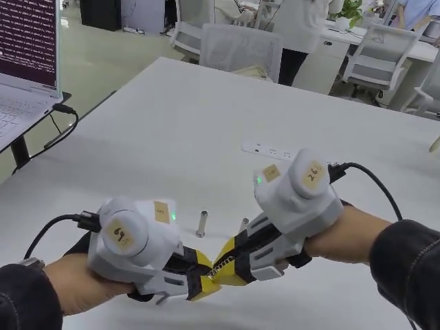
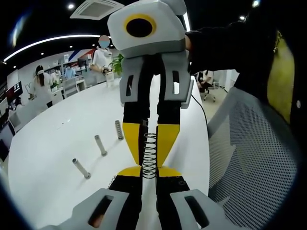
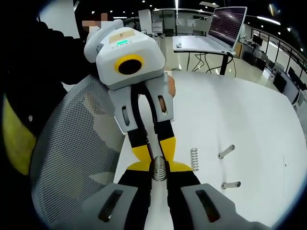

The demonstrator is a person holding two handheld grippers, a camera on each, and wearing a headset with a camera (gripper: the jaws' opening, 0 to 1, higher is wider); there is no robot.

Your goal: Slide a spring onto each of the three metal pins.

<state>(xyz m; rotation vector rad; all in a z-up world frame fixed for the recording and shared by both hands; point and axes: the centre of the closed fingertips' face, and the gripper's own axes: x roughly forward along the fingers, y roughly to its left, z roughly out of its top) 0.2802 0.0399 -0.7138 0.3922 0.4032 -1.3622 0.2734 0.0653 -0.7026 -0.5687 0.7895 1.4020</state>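
One spring [image 1: 218, 270] hangs low over the white table [image 1: 206, 137], held between two grippers that meet tip to tip. My left gripper [image 1: 205, 276] is shut on its near end [image 2: 149, 165]. My right gripper [image 1: 232, 264] faces it and is shut on the other end; in the right gripper view the coil [image 3: 159, 168] shows end-on between the yellow pads. Three metal pins [image 2: 80, 168] [image 2: 100, 145] [image 2: 119, 130] stand in a row on the table, all bare. Two of those pins [image 1: 201, 224] [image 1: 243, 224] stand just beyond the grippers. A second spring [image 3: 194, 159] lies loose near them.
A laptop [image 1: 24, 55] sits on a side table at the left, its cable hanging down. A white power strip [image 1: 271, 150] lies further back on the table. A mesh office chair [image 2: 249, 158] is close behind the grippers. More chairs and people are at the far end.
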